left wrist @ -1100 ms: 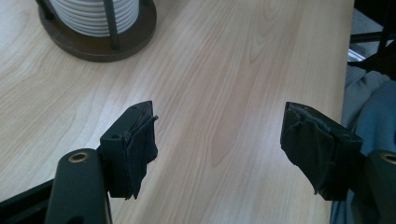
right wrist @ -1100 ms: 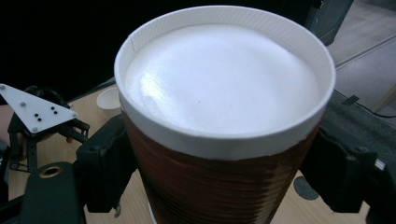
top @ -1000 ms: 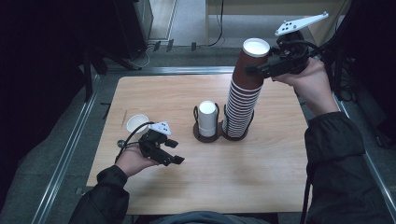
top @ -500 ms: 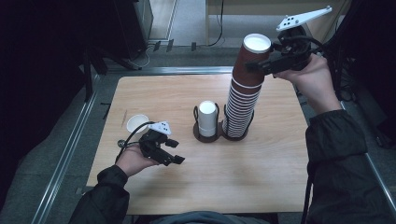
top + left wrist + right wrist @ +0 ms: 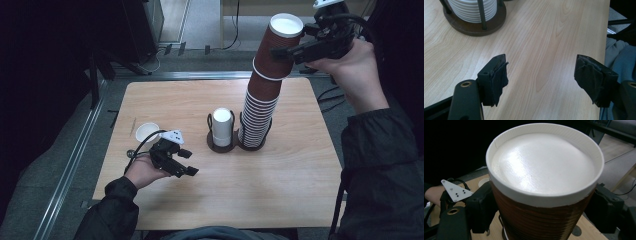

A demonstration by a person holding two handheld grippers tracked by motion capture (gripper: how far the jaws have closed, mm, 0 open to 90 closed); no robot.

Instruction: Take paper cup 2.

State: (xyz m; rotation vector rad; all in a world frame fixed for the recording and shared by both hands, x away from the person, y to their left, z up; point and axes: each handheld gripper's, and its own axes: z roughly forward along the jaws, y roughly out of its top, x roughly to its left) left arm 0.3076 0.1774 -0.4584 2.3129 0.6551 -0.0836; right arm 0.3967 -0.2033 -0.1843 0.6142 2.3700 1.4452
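The right gripper (image 5: 289, 50), jaws clamped on the top brown cup (image 5: 280, 42), is lifting it higher off the stack (image 5: 260, 112) than before, freeing it, while the left gripper (image 5: 186, 162) is resting wide-jawed on the table (image 5: 300, 190).

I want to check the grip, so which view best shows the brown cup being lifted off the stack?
The right gripper view: the top cup sits large between the right gripper jaws, which clamp its sides. The high view shows it smaller, raised above the stack.
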